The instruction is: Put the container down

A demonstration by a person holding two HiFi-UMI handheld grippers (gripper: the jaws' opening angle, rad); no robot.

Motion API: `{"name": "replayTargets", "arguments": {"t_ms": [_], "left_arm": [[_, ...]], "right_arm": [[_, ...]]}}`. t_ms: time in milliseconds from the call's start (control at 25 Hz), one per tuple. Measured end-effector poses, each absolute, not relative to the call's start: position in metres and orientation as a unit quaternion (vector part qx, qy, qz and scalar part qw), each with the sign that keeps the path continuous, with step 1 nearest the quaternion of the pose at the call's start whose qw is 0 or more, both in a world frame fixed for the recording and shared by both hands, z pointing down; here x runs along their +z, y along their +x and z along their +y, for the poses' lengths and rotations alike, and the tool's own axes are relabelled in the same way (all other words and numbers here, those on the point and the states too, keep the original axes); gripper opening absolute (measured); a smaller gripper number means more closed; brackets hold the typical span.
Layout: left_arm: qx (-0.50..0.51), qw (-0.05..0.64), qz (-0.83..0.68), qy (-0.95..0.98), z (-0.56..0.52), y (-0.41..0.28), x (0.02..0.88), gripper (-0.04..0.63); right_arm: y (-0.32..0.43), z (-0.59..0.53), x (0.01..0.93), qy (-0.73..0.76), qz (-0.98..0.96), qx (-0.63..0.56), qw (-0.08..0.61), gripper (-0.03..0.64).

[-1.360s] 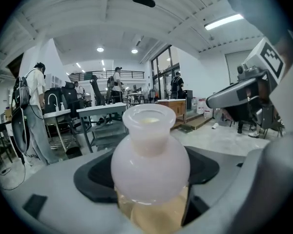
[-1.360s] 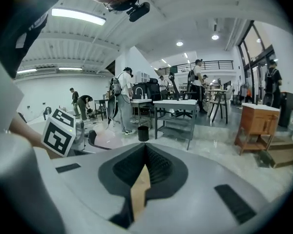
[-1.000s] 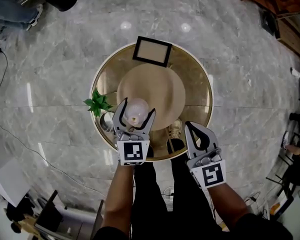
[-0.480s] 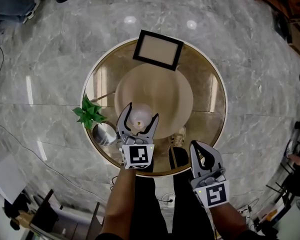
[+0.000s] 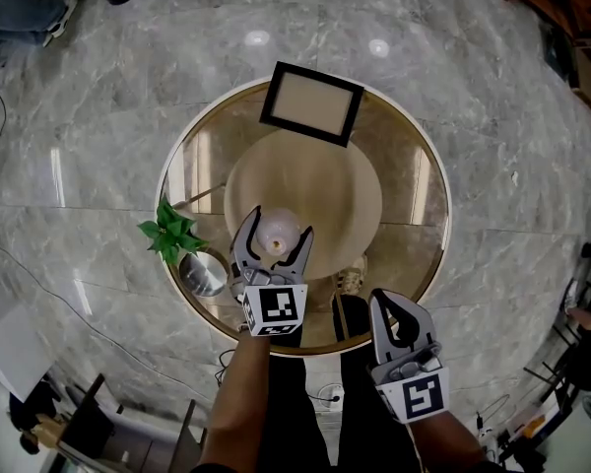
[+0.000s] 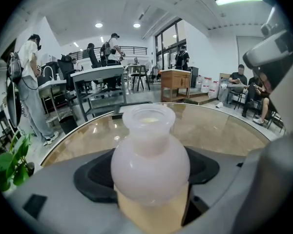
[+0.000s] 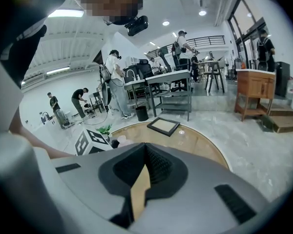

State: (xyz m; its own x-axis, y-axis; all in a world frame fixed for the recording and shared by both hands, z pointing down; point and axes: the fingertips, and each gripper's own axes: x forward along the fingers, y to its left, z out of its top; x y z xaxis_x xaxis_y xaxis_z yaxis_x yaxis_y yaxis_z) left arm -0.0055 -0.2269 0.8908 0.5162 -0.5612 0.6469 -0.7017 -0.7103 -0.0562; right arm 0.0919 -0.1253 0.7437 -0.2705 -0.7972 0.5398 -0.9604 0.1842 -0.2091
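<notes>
Container (image 6: 150, 162), frosted, bulbous, short-necked, sits gripped in left tongs (image 5: 281, 223).

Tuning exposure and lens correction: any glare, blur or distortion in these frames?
Head view: two ceiling-light hotspots on the marble floor, bright streaks on the glass table, and a mild fisheye bend at the edges. Left gripper view: heavy fisheye with black corners, and the frosted container looks soft up close. Right gripper view: same dark corners, a mosaic patch at the top, background fairly sharp.
</notes>
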Motion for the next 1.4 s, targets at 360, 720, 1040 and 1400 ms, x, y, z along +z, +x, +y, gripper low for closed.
{"name": "replayTargets", "arguments": {"t_ms": [360, 720, 1040, 1400], "left_arm": [[0.335, 0.108, -0.366, 0.862, -0.227, -0.006, 0.893, 0.403], [0.331, 0.11, -0.38, 0.857, -0.222, -0.011, 0.882, 0.465], [0.294, 0.1, -0.387, 0.868, -0.185, -0.026, 0.786, 0.434], [0.212, 0.054, -0.44, 0.871, -0.17, -0.066, 0.581, 0.295]], "right_arm": [[0.093, -0.132, 0.73, 0.588, -0.754, 0.254, 0.146, -0.002], [0.093, -0.138, 0.697, 0.589, -0.761, 0.231, 0.14, -0.002], [0.085, -0.148, 0.624, 0.589, -0.779, 0.176, 0.121, -0.002], [0.059, -0.138, 0.51, 0.55, -0.824, 0.081, 0.111, -0.002]]}}
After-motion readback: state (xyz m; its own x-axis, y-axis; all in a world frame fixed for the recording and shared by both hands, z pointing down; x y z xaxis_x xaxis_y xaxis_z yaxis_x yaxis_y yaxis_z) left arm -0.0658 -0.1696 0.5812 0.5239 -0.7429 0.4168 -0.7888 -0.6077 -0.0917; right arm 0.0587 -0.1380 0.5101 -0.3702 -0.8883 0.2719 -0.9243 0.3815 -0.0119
